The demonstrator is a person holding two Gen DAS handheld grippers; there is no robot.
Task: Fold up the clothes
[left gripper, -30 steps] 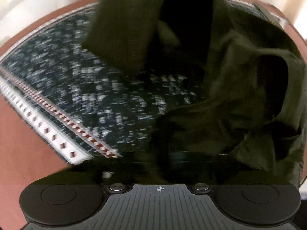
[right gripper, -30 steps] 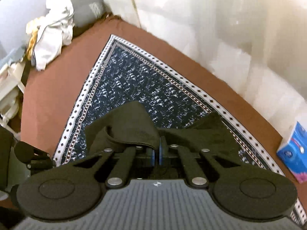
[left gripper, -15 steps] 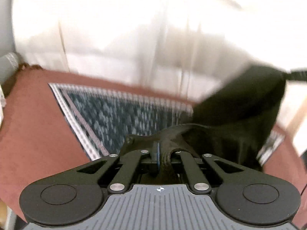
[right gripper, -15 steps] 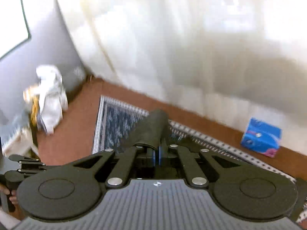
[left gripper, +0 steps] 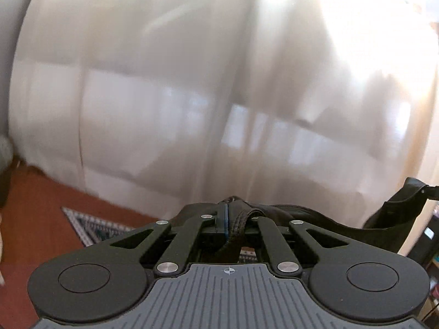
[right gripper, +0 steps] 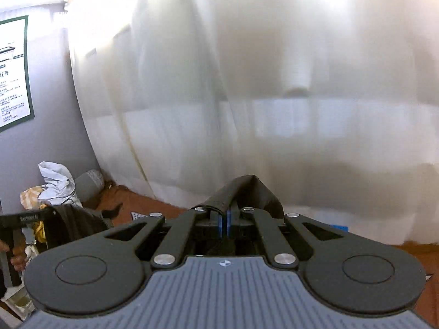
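Note:
A dark olive garment (left gripper: 315,216) hangs between my two grippers, lifted high off the floor. My left gripper (left gripper: 229,213) is shut on a stitched hem of it, and the cloth stretches right to the other gripper (left gripper: 422,190) at the frame edge. My right gripper (right gripper: 223,213) is shut on a folded edge of the same garment (right gripper: 247,189). In the right wrist view the left gripper (right gripper: 30,218) shows at far left with dark cloth (right gripper: 74,224) hanging from it.
White curtains (left gripper: 219,96) fill the background. A brown floor (left gripper: 30,219) with a patterned rug corner (left gripper: 93,226) lies below. A pile of white clothes (right gripper: 55,186) sits by the grey wall, with a poster (right gripper: 13,71) above. A blue box edge (right gripper: 338,227) shows right.
Both grippers have risen and tilted up, lifting the garment off the rug. The views now face the curtains instead of the floor.

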